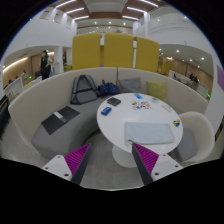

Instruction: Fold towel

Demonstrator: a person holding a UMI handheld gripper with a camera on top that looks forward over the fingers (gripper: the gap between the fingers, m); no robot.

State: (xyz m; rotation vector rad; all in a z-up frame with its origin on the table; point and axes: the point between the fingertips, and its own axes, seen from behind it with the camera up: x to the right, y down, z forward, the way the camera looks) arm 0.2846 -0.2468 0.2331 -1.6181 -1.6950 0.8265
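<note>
A pale grey towel (150, 132) lies flat on the near part of a round white table (116, 124), well beyond my fingers. My gripper (112, 160) is open and empty, its two magenta pads (77, 158) spread wide over the grey floor in front of the table's base. Nothing is between the fingers.
Small items (139, 103) and a dark object (113, 101) lie on the far part of the table. A curved grey sofa (60, 118) wraps round the left and back, a white chair (195, 128) stands at the right. Yellow panels (116, 50) rise behind; a person (45, 66) stands far left.
</note>
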